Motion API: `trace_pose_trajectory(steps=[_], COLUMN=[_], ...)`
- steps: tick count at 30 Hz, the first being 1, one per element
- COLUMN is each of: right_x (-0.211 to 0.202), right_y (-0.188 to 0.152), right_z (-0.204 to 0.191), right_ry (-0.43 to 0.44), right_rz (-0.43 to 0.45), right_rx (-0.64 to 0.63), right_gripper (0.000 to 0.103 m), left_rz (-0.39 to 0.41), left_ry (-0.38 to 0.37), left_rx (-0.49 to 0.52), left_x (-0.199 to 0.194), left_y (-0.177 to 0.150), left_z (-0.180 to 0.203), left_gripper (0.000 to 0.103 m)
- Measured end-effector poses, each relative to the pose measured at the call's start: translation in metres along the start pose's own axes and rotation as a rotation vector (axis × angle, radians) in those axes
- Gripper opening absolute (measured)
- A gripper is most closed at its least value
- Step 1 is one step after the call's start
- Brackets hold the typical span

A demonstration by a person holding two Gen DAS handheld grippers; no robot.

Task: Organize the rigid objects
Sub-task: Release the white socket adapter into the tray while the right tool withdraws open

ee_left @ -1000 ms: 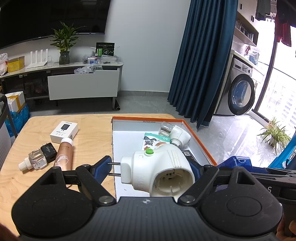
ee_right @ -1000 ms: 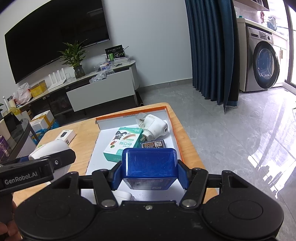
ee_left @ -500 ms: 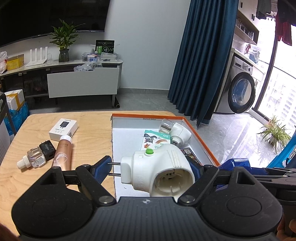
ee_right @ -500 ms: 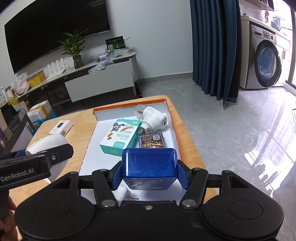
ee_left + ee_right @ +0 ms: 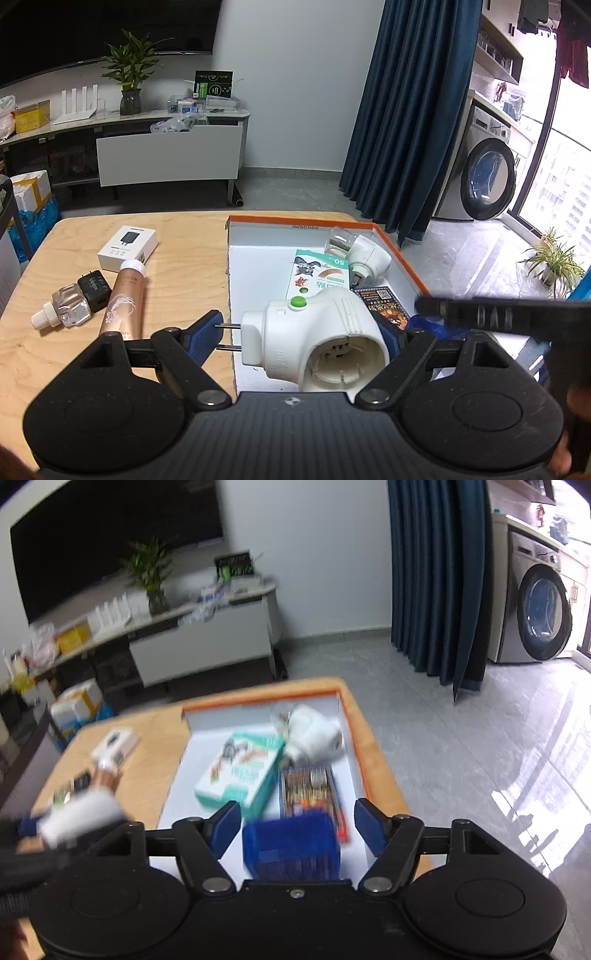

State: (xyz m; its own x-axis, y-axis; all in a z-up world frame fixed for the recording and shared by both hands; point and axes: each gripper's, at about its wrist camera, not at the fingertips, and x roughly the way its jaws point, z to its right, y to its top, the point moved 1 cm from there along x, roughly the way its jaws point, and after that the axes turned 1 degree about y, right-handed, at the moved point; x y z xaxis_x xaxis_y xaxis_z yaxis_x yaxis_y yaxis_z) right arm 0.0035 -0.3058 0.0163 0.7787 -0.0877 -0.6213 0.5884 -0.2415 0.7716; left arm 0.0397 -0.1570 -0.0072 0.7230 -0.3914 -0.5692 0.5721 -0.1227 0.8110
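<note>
My left gripper [image 5: 299, 332] is shut on a white plug-in device [image 5: 314, 343] with a green button, pins against the left pad, held over the near-left corner of the orange-rimmed white tray [image 5: 295, 218]. In the blurred right wrist view my right gripper [image 5: 297, 819] hangs over the tray's near right part with its jaws opening. A blue box [image 5: 291, 845] sits between them, with a gap on each side. The right gripper's black body [image 5: 498, 314] shows at the right of the left wrist view.
In the tray lie a teal box [image 5: 319, 275], a white plug-in device with a clear bottle [image 5: 364, 254] and a dark card pack [image 5: 388, 306]. On the wooden table to the left are a white box [image 5: 127, 248], a bronze tube [image 5: 125, 299], a clear bottle [image 5: 66, 310] and a black charger [image 5: 94, 286].
The right gripper's jaws have spread away from the blue box, and the gripper moved forward over the tray. The left gripper still holds the white device in the same place.
</note>
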Motion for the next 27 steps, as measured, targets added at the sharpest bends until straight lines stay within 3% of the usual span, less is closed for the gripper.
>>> trace_pose_trajectory(steps=[6,14,18,27], right_x=[-0.014,-0.029,-0.034,-0.041], right_y=[0.008,0.001,0.002,-0.002], right_z=[0.011,0.015,0.012,-0.008], right_ry=[-0.003,-0.026,-0.027,0.013], right_rz=[0.085,0.109,0.122,0.122], right_rx=[0.056,0.044,0.035,0.005], right_gripper=[0.084,0.085,0.086,0.088], left_rz=[-0.024,-0.058,-0.041,-0.010], left_ry=[-0.011,-0.019,-0.020,0.058], left_rx=[0.009,0.032,0.028,-0.030], left_x=[0.013,0.031,0.026,0.000], left_y=[-0.002,0.001,0.006,0.002], left_z=[0.002,0.015,0.017,-0.023], left_gripper=[0.085,0.086,0.092,0.092])
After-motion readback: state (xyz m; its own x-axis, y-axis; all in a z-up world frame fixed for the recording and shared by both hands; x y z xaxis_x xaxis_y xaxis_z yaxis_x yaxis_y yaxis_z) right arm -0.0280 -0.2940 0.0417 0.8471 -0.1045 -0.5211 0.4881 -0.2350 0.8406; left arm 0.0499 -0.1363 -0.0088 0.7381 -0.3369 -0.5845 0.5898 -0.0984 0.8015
